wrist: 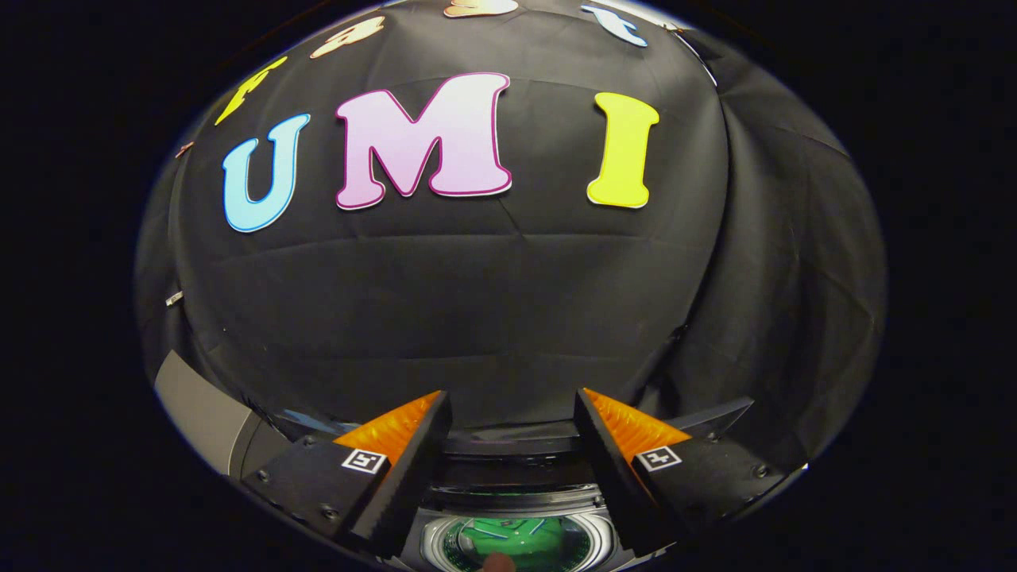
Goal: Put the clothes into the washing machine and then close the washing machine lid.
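Hovering gripper point(512, 417) (empty), perhaps over clothes point(520, 540).

I count one washer point(508, 465), one green garment point(520, 542) lying in its drum, and my one gripper point(512, 397) — its two fingers spread apart above the opening, holding nothing.

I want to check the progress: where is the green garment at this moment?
In the gripper view, the green garment lies inside the washing machine drum, low between the two fingers of the open gripper, which holds nothing.
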Motion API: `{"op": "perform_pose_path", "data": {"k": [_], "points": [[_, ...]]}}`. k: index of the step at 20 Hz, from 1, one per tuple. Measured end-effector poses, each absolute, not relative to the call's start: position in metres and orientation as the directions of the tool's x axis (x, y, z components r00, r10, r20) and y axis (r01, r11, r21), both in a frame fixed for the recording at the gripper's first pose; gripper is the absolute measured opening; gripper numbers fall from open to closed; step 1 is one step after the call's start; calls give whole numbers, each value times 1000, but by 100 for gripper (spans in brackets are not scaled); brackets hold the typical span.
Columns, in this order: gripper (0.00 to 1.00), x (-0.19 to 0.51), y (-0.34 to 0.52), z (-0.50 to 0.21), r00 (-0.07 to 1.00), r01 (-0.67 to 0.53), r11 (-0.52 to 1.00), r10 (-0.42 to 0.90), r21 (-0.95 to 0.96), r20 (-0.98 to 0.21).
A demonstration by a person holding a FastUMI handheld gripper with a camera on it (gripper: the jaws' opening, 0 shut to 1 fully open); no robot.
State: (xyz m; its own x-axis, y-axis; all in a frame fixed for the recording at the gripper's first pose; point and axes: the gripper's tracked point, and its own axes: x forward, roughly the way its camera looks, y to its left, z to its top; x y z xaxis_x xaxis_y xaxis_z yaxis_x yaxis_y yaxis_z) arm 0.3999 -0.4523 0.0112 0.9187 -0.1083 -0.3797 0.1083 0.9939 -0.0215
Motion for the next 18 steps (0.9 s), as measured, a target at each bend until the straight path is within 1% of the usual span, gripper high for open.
{"op": "perform_pose_path", "data": {"k": [10, 18], "points": [[100, 362, -452, 16, 944, 127, 992, -129, -27, -304], [99, 328, -450, 11, 948, 117, 993, -121, -31, -293]]}}
